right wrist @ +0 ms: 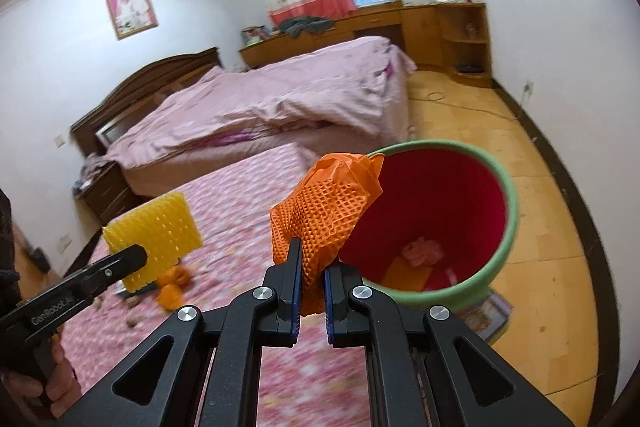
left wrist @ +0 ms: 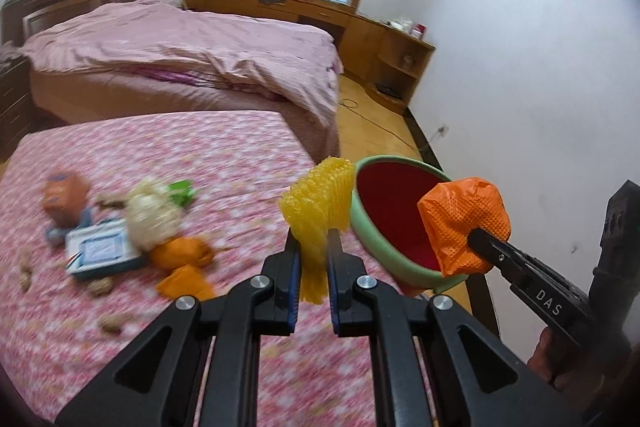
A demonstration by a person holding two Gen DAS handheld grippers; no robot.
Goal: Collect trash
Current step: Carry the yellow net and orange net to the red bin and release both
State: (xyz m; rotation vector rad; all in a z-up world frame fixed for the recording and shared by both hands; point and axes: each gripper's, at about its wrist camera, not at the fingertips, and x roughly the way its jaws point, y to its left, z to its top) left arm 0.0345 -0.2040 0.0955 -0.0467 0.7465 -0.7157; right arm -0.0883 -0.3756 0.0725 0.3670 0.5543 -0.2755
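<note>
Yellow foam net [left wrist: 318,205] crumpled, pinched; orange net [right wrist: 320,215] crushed too

Right gripper [right wrist: 310,255] at 6 o'clock, jaws clamped on an orange foam net [right wrist: 324,211], which sticks up toward centre and overlaps the left rim of the bin [right wrist: 508,183]. Bin sits at 3–4 o'clock, green outside, red inside, tilted mouth toward camera; orange and pink scraps lie at its bottom. Left gripper [right wrist: 140,257] enters from 9 o'clock, pinching a yellow foam net [right wrist: 156,227] above the pink floral tablecloth [right wrist: 248,195]. More orange scraps [right wrist: 172,287] on the cloth at 7–8 o'clock, blurred.
</note>
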